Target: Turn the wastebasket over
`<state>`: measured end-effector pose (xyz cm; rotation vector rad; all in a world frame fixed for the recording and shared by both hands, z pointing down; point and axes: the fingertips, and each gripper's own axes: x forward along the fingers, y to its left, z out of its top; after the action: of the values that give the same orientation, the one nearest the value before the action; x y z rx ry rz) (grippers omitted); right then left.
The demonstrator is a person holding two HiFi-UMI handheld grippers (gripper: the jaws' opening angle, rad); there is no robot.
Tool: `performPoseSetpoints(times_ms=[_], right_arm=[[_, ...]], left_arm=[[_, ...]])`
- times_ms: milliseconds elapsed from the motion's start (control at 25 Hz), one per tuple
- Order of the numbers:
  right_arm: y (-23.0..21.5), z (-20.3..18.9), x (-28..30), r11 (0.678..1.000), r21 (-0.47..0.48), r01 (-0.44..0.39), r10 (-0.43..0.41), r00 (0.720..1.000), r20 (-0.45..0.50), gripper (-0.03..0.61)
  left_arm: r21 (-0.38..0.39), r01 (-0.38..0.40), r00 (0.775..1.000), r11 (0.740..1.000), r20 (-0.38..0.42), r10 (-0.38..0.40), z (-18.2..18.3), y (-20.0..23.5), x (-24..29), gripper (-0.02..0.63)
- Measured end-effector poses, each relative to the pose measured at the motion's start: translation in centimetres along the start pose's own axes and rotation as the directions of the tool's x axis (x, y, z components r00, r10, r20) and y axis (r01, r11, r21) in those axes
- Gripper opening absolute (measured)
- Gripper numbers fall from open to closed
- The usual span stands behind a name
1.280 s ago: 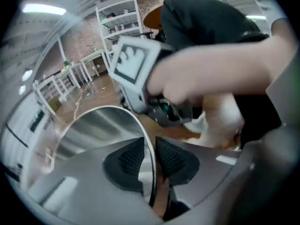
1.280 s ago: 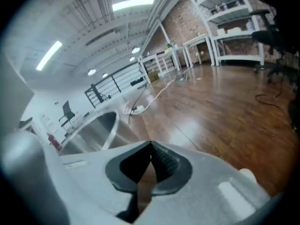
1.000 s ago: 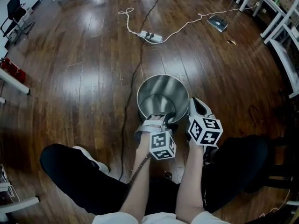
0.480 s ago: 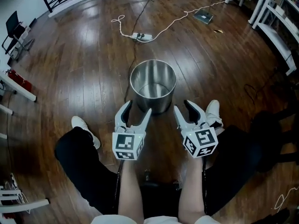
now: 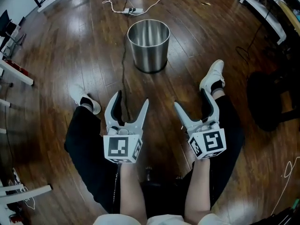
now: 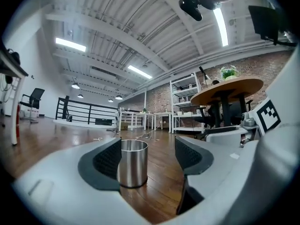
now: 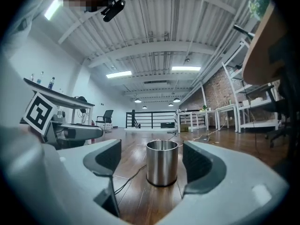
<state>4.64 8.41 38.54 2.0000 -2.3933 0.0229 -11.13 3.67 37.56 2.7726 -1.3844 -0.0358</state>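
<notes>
A dark plank floor [image 5: 61, 69] is carrying the whole scene, with a seated person stretching dark-trousered legs [image 5: 89, 149] and white shoes [image 5: 213, 74] out along it. The round brushed-steel wastebasket [image 5: 148, 43] is standing upright on that floor, mouth up, nothing showing inside, well apart from both tools. It is probably sitting where it was set once righted. The left hand-held gripper [image 5: 131, 100] and the right hand-held gripper [image 5: 191, 100] are hanging level above the lap. Each one's jaws have just been opening and are now standing spread, with only the distant wastebasket framed between them and nothing touching the pads, which looks like a finished release. A black cable [image 5: 123, 60] is trailing past the wastebasket, and a white power strip [image 5: 132, 10] is lying beyond it. The marker cube [image 5: 121, 149] on each tool is showing black-and-white squares only; no brand, label or lettering is readable anywhere.
</notes>
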Motion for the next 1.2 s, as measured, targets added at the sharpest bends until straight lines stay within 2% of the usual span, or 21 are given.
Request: performPoseSetpoints(times_ms=[160,320,480,800,1200], right_arm=[[3.8,-0.2,-6.8,0.999,-0.035,0.012,-0.013,1.0,-0.022,0.388],[8.0,0.5,-11.9,0.984,-0.179,-0.003,-0.01,0.997,-0.072,0.387],[9.7,3.7,-16.0,0.979,-0.204,0.026,-0.033,0.999,-0.032,0.387],[10.3,9.9,-19.4,0.974,-0.215,0.072,-0.052,0.994,0.098,0.387],[7.4,9.4,-22.1,0.977,-0.172,0.13,-0.116,0.989,0.093,0.386]], left_arm=[[-0.014,-0.006,1.0,1.0,-0.008,0.006,-0.3,-2.2,-7.7,0.379],[-0.008,-0.01,1.0,1.0,0.015,0.01,0.7,-4.3,-13.9,0.379],[0.011,0.009,0.999,1.0,0.04,-0.009,2.1,-6.3,-18.1,0.379],[0.061,0.034,0.989,0.998,0.142,-0.043,7.6,-8.3,-19.8,0.377],[0.059,0.046,0.987,0.997,0.149,-0.054,7.8,-10.0,-20.1,0.364]])
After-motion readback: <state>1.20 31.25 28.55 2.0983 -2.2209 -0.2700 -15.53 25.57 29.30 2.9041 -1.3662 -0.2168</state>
